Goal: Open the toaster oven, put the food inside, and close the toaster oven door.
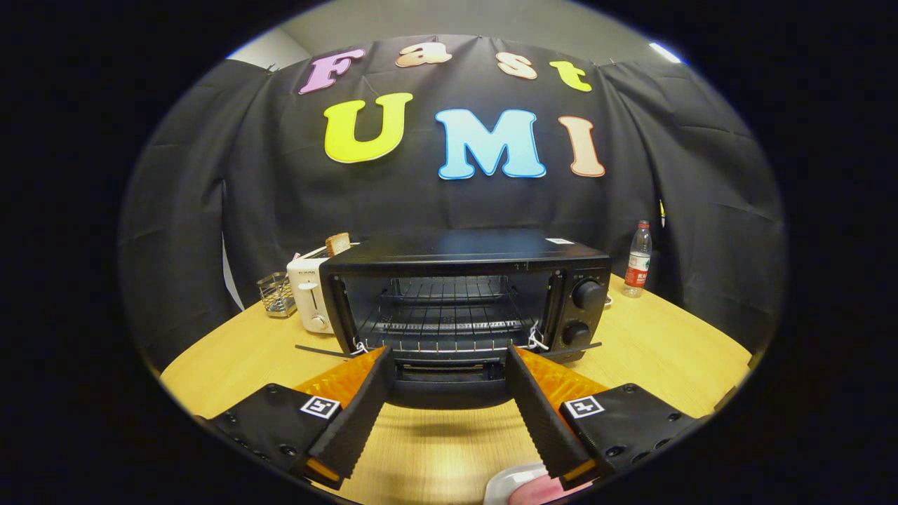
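Note:
A black toaster oven [463,294] stands on the wooden table [652,351], straight ahead of my fingers. Its door [449,382] hangs folded down toward me, and the wire rack [449,319] inside is bare. My gripper [449,354] is open, its fingertips just in front of the lowered door, one at each side of it, with nothing between them. A white plate [508,484] with something pink [537,491] on it lies on the table below my right finger, mostly hidden.
A white pop-up toaster [309,294] with a slice of bread [337,243] in it stands left of the oven, and a wire holder [276,294] beside that. A water bottle [638,259] stands at the back right. Two knobs [586,312] sit on the oven's right panel.

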A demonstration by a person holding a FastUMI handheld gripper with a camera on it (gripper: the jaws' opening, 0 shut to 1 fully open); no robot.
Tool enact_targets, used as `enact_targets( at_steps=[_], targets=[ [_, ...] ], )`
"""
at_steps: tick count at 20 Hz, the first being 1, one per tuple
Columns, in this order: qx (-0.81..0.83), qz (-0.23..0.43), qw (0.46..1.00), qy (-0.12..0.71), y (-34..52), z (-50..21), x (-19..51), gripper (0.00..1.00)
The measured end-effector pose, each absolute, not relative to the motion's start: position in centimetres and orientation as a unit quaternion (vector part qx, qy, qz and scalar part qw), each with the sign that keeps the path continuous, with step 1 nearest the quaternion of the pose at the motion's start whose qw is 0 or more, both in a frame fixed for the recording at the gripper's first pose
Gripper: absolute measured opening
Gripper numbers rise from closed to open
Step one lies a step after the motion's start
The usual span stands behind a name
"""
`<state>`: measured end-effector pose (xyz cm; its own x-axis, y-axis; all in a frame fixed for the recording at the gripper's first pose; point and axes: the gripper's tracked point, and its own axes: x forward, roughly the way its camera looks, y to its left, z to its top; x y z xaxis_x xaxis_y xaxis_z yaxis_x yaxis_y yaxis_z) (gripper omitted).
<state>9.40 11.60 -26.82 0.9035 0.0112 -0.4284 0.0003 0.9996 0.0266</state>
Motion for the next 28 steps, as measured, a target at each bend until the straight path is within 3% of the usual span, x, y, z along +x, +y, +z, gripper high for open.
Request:
enact_targets(
  at_steps=[11,28],
  targets=[
    [0.02,0.039,0.947,0.32,12.3,-31.1,5.1,1.0],
    [0.071,0.171,0.885,0.428,6.5,-26.3,-1.7,0.98]
  ],
)
